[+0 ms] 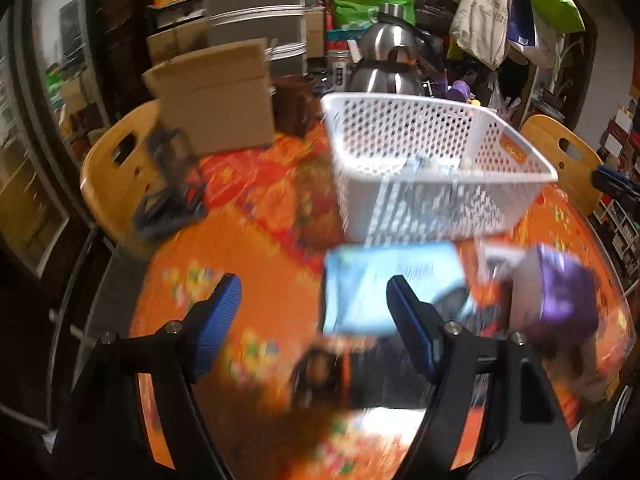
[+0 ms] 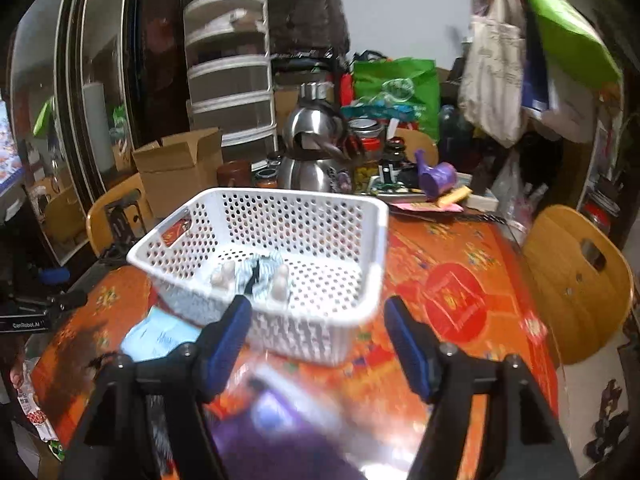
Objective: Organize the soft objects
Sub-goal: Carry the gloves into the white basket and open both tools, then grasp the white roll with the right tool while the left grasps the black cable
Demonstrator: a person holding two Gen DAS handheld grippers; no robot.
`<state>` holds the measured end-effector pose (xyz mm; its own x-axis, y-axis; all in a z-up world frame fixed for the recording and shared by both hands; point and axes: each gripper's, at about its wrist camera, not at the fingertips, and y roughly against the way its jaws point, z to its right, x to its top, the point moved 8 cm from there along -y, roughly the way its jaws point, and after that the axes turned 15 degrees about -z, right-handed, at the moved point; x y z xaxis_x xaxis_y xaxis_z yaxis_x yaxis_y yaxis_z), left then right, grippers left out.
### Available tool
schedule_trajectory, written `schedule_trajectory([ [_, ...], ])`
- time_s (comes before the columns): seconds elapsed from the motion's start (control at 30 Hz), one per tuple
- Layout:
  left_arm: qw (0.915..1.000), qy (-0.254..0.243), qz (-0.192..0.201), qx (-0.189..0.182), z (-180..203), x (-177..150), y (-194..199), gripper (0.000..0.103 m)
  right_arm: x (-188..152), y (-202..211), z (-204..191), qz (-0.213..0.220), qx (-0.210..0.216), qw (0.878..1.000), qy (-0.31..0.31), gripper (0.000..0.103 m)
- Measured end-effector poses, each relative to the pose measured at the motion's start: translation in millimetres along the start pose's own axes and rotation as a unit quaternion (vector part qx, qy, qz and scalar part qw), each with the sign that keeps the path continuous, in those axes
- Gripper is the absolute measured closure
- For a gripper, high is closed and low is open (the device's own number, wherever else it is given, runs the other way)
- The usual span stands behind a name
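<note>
A white perforated basket point(image 1: 440, 128) point(image 2: 320, 216) stands on the orange patterned table. In it lies a pale blue striped soft item point(image 2: 256, 276) point(image 1: 428, 166) with white ends. A light blue soft packet point(image 1: 384, 284) point(image 2: 160, 336) lies on the table in front of the basket. A blurred purple soft thing point(image 1: 564, 300) point(image 2: 288, 432) rests beside it. My left gripper point(image 1: 316, 320) is open above the table, its right finger over the blue packet's edge and nothing between its blue pads. My right gripper point(image 2: 320, 340) is open too, low before the basket's near wall, above the purple thing.
A cardboard box point(image 1: 224, 96) and a steel kettle point(image 2: 312, 148) stand behind the basket among jars and clutter. Yellow wooden chairs point(image 1: 116, 168) point(image 2: 576, 280) flank the table. Bags hang at the upper right. A dark brown object point(image 1: 320, 364) lies near the front edge.
</note>
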<state>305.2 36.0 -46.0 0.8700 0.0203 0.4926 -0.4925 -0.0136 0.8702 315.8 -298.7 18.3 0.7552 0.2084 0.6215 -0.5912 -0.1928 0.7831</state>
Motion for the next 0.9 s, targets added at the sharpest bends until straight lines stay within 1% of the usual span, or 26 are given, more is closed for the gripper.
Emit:
schedule_trajectory([
  [0.07,0.9998,0.017,0.006,0.006,-12,-35,-2,0.03,-32,16,7,0.008,-0.002,1.0,-0.005,0.028],
  [0.17,0.9981,0.058,0.004,-0.019,-29,-76,-13,0.03,-83,28,14,0.009,-0.01,1.0,-0.01,0.027],
  [0.23,0.9978,0.061,0.0,-0.024,-33,-91,-20,0.03,-127,31,21,-0.002,-0.017,1.0,-0.02,0.027],
  [0.33,0.9989,0.046,0.004,-0.006,-33,-101,-30,0.03,-181,40,36,0.001,-0.022,0.998,-0.054,0.027],
  [0.43,0.9994,0.032,-0.008,-0.011,-29,-105,-42,0.03,-220,41,46,-0.008,-0.018,0.997,-0.079,0.027],
  [0.53,0.9993,0.032,-0.015,-0.007,-27,-102,-52,0.033,-244,41,51,-0.014,-0.012,0.995,-0.097,0.027],
  [0.6,0.999,0.037,-0.021,-0.013,-27,-101,-58,0.042,-254,39,50,-0.018,-0.016,0.995,-0.097,0.027],
  [0.7,0.9989,0.041,-0.024,-0.007,-28,-94,-66,0.046,-261,33,43,-0.025,-0.017,0.996,-0.085,0.027],
  [0.73,0.9988,0.042,-0.023,-0.009,-28,-93,-68,0.048,-263,31,42,-0.027,-0.019,0.996,-0.082,0.027],
  [0.8,0.9987,0.04,-0.027,-0.015,-26,-91,-71,0.056,-266,28,38,-0.028,-0.023,0.997,-0.075,0.027],
  [0.9,0.9987,0.037,-0.028,-0.023,-24,-89,-73,0.06,-267,24,36,-0.022,-0.024,0.997,-0.076,0.029],
])
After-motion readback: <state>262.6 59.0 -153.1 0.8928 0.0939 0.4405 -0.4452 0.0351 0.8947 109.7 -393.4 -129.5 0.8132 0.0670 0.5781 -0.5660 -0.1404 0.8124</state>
